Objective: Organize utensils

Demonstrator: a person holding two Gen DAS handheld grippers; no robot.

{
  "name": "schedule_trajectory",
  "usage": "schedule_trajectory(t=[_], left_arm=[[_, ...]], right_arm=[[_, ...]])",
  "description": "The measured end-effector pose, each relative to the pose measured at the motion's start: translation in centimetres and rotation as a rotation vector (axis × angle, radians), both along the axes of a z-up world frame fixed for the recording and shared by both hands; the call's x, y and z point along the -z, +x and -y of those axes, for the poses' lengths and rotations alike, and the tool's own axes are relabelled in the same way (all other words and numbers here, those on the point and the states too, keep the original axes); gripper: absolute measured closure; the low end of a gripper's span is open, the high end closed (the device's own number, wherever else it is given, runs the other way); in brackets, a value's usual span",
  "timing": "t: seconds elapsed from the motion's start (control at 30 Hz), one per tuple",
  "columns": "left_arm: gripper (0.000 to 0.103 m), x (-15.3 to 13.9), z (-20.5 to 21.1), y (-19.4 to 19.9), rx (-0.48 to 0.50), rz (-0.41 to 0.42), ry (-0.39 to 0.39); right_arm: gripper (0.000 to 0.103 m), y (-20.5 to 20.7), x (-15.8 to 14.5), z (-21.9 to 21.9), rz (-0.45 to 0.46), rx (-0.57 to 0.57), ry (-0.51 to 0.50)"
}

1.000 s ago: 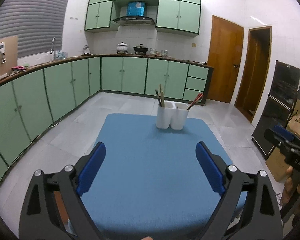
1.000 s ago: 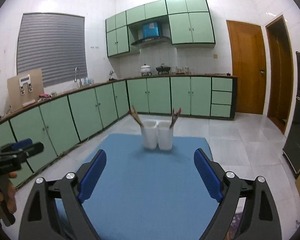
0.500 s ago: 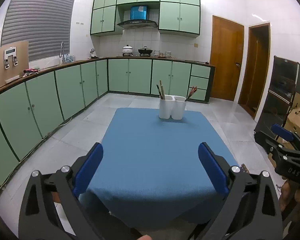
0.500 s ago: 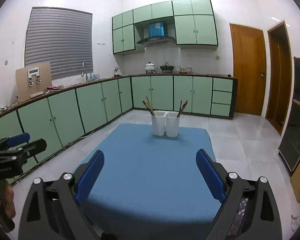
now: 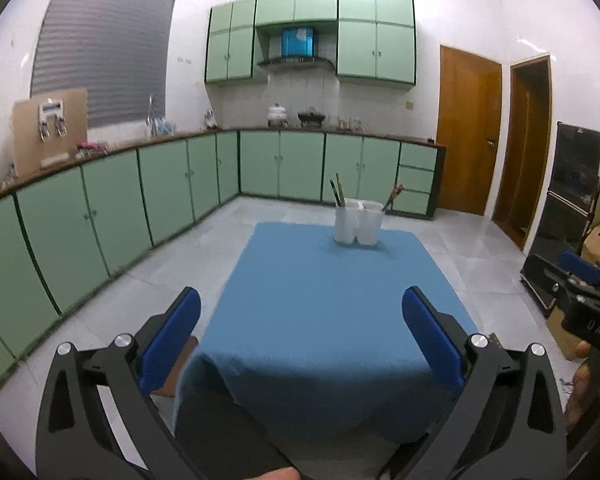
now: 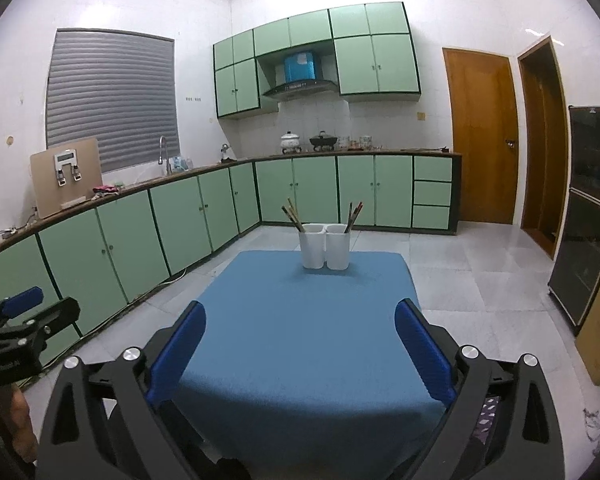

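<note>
Now, line by line:
Left gripper: blue-padded fingers spread wide apart, nothing between them, held above the near edge of the table.
Right gripper: fingers likewise wide apart and holding nothing, above the near edge of the same table.
Table: covered by a blue cloth that hangs over the near edge.
Utensil holder: two white cups standing upright, touching side by side, at the far end of the table, well apart from both grippers.
Wooden utensils: several sticks in the left cup, leaning to the left; which kind, too small to tell.
Red-tipped sticks: in the right cup, leaning slightly right.
Same things, left wrist view: utensil holder at the far end of the cloth, the wooden utensils in its left cup, the red-tipped sticks leaning out of its right cup.
Neighbouring gripper: each camera catches the other gripper at its frame edge, off the table's side.
Surroundings: green cabinets along the walls, brown door at the right.
</note>
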State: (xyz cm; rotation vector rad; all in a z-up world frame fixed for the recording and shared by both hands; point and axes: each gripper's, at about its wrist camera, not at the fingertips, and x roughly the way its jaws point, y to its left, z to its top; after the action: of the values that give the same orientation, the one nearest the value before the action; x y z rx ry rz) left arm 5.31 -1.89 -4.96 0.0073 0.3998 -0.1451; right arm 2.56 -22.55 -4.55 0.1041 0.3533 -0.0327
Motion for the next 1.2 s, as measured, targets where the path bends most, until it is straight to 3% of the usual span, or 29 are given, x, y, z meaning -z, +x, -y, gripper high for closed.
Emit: schedule_trajectory(t=[0.2,0.57,1.2], left_arm=[[0.005,-1.0,0.1,-2.1,0.011,0.053,0.004],[0.005,-1.2,0.3,-2.8,0.027,0.057,-0.010],[0.005,-0.5,-0.4,-1.4,0.013,0.009,-0.029]], right_arm=[[0.008,-1.6,-0.7,-0.4,0.012,0.024,-0.016],[0.008,-2.3,-1.1,-0.5,0.009,0.074,-0.031],[0.008,-2.1,-0.4,-1.2,-0.007,0.082,-0.041]])
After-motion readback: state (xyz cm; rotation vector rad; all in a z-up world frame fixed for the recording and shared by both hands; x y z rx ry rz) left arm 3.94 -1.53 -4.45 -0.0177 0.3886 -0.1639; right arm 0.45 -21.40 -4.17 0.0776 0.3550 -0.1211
